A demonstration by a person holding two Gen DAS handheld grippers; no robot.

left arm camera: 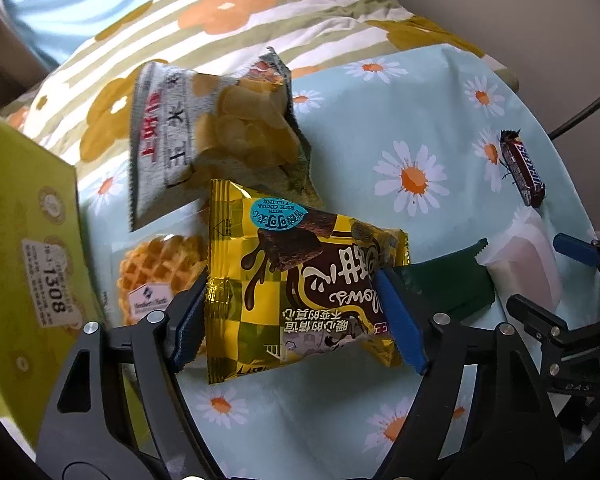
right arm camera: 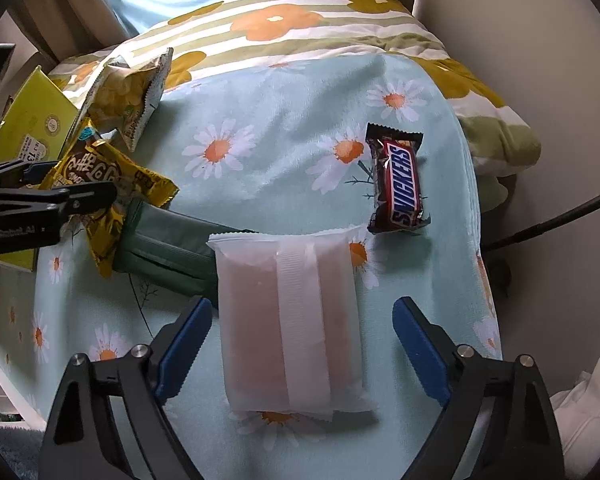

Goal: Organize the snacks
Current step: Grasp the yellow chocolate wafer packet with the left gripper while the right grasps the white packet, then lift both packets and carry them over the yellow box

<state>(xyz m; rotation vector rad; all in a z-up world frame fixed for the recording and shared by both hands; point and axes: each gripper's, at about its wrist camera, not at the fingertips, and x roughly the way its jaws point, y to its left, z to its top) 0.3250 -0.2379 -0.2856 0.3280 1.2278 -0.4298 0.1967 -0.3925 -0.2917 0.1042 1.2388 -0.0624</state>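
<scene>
On the bed's pale blue daisy-print cloth (right arm camera: pixel 284 152), beside the yellow-green cardboard box (left arm camera: pixel 24 216), both pickups look under way. The left hand-held gripper (left arm camera: pixel 292 316) has its blue pads against the edges of the yellow-and-brown chocolate snack packet (left arm camera: pixel 296 292); the right hand-held gripper (right arm camera: pixel 300 348) stands apart around the frosted white pouch (right arm camera: pixel 288 320), not touching. Next, I'd say, each squeezes firmly, lifts, and carries boxward.

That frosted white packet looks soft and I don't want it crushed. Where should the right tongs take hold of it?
Grip the frosted white packet across its short width at mid-length, coming from above. It lies flat on the daisy-print cloth, long sides toward the right tongs, which already straddle it.
</scene>
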